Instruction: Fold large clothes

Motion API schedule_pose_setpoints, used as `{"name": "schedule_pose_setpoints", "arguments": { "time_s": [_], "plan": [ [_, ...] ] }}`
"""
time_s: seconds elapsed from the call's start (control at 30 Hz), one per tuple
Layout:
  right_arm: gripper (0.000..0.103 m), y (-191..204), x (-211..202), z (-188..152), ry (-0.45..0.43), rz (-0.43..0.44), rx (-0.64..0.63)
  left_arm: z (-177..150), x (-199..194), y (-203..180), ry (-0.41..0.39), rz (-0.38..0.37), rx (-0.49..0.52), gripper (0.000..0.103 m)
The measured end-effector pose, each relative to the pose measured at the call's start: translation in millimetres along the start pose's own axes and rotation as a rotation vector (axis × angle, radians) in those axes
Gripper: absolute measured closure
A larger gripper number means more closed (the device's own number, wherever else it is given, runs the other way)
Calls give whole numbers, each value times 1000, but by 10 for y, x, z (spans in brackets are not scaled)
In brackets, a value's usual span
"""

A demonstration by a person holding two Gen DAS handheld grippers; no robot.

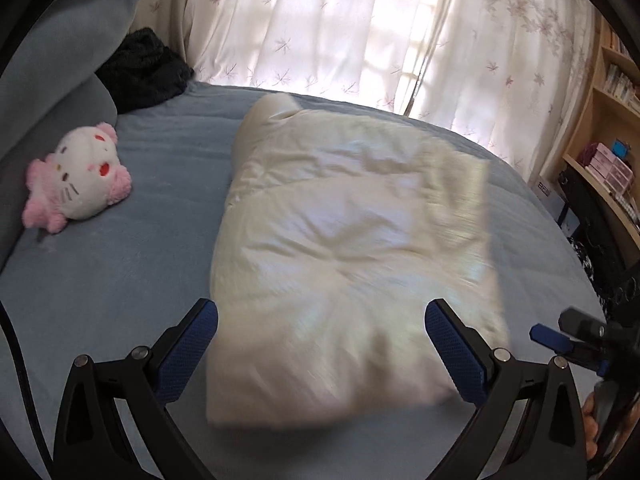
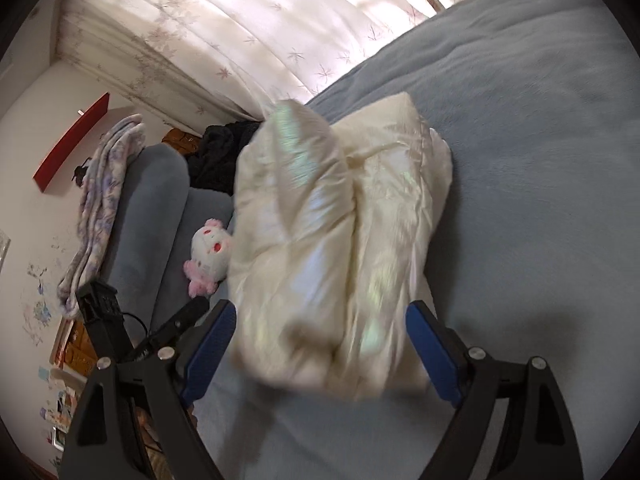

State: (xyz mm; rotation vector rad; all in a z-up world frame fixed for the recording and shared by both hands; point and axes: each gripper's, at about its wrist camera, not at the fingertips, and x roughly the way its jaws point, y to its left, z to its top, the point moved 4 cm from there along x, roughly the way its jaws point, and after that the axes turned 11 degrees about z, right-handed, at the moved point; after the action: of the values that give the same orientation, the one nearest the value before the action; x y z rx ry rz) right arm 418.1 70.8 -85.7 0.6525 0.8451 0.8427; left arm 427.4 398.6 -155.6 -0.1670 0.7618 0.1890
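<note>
A cream puffy jacket [image 1: 344, 248] lies folded into a thick bundle on the blue bed [image 1: 120, 280]. My left gripper [image 1: 320, 352] is open above its near edge, empty, with blue pads [image 1: 188, 352] on either side. The right gripper shows at the right edge of the left wrist view [image 1: 560, 344]. In the right wrist view the jacket [image 2: 340, 240] lies in two bulging folds, and my right gripper [image 2: 320, 352] is open and empty over its near end.
A pink and white plush toy [image 1: 76, 180] lies at the left by a grey pillow [image 1: 48, 64]. A dark garment [image 1: 144, 68] sits at the far corner. Curtains [image 1: 340, 28] hang behind the bed. Shelves [image 1: 608, 120] stand at the right.
</note>
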Motion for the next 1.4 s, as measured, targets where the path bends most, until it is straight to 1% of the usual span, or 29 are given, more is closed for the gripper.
{"name": "schedule_pose_setpoints", "arguments": {
  "time_s": [0.03,0.07,0.17,0.27,0.33,0.4,0.57,0.73,0.83,0.9,1.0,1.1,1.17,1.3,1.4],
  "plan": [
    [16,98,-106,-72,3,-4,-10,-38,-172,-86,0,-1,1,1],
    [16,238,-127,-104,6,-12,-22,3,-262,-188,7,10,7,1],
    [16,530,-536,-364,14,-43,-89,-141,-803,-526,9,16,19,1],
    [16,709,-1028,-627,2,-44,-123,-276,-1389,-840,-3,11,39,1],
    [16,788,-1326,-783,-6,-42,-128,-383,-1756,-1031,-19,-13,57,1],
    [16,887,-1574,-912,-12,-44,-132,-454,-2075,-1190,-31,-14,74,1],
    [16,1251,-2183,-1169,-34,-44,-143,-658,-2913,-1487,-65,-40,97,1],
    [16,1617,-2833,-1326,-85,-31,-156,-822,-3588,-1612,-96,-53,70,1],
    [16,1772,-3161,-1442,-115,-55,-188,-965,-3829,-1648,-103,-50,70,1],
    [16,1829,-3335,-1548,-120,-74,-202,-1113,-3978,-1677,-96,-45,65,1],
    [16,1851,-3525,-1728,-113,-88,-214,-1376,-4122,-1691,-74,-66,47,1],
    [16,1818,-3673,-1913,-107,-129,-233,-1635,-4183,-1697,-68,-54,28,1],
    [16,1767,-3750,-2040,-112,-161,-248,-1871,-4212,-1724,-71,-39,18,1],
    [16,1639,-3837,-2311,-113,-220,-269,-2250,-4211,-1842,-85,0,43,1],
    [16,1487,-3789,-2506,-95,-277,-276,-2535,-4154,-1980,-83,36,74,1]
  ]
}}
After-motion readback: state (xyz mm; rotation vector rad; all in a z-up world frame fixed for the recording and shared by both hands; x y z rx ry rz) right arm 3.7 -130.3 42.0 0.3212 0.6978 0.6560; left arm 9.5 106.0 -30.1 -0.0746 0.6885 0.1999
